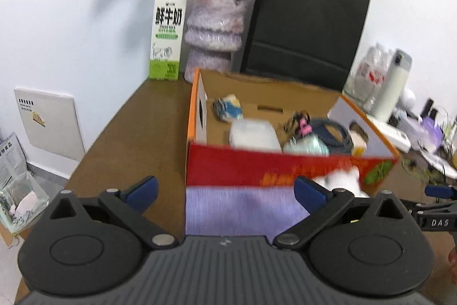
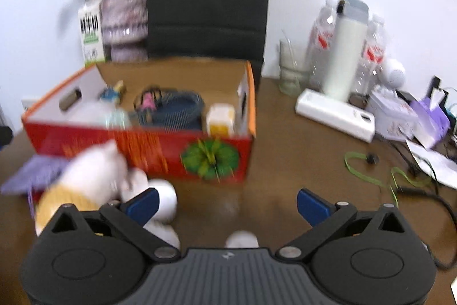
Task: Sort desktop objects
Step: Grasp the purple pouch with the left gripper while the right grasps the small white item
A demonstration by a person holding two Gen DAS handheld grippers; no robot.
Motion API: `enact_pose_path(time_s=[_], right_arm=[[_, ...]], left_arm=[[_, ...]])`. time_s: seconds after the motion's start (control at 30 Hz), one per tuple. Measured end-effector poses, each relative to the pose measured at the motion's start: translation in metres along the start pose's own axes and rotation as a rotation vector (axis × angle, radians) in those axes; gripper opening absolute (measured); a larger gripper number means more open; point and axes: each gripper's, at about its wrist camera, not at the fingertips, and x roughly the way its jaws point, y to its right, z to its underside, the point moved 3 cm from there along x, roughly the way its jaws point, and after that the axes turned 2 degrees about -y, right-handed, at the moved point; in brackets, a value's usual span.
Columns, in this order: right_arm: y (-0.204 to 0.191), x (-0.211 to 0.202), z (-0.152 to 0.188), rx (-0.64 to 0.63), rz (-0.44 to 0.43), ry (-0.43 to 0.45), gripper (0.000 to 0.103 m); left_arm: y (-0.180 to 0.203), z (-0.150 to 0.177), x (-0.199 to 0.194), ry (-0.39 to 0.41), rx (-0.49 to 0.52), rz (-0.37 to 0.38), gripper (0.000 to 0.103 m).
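On brown desk: open red cardboard box (image 2: 137, 145) holding coiled dark cable (image 2: 177, 110), clear plastic container (image 1: 254, 135), yellow carton (image 2: 220, 120). Left gripper (image 1: 225, 192) and right gripper (image 2: 227, 203) both spread, empty.

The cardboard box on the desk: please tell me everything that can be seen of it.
The cardboard box is open at the top and stands upright on the brown desk. Its front is red with yellowish print and a green round picture, its edges orange, its inside plain brown; the white end walls have handle holes. Inside lie a dark coiled cable, a clear plastic container, a small yellow-white carton and other small things. A purple cloth and a white plush toy lie before it.
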Motion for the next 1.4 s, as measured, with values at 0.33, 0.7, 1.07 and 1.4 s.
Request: enact_pose_path(time_s=[0.33,0.7,1.07,1.4], right_arm=[[0.015,-0.014,0.038,0.055,0.02,-0.015,0.103],[0.015,-0.003,0.046,0.057,0.033,-0.033,0.103],[0.02,0.015,0.036,0.084,0.038,-0.003,0.078],[0.013,0.011,0.037,0.071,-0.015,0.024,0.027]], left_arm=[[0.004,0.045,0.001,-0.06,0.05,-0.003,0.103],[0.0,0.048,0.02,-0.059,0.081,-0.125,0.103],[0.018,0.034,0.039,0.009,0.157,-0.087,0.095],[0.025,0.033,0.052,-0.016,0.192,-0.035,0.017]])
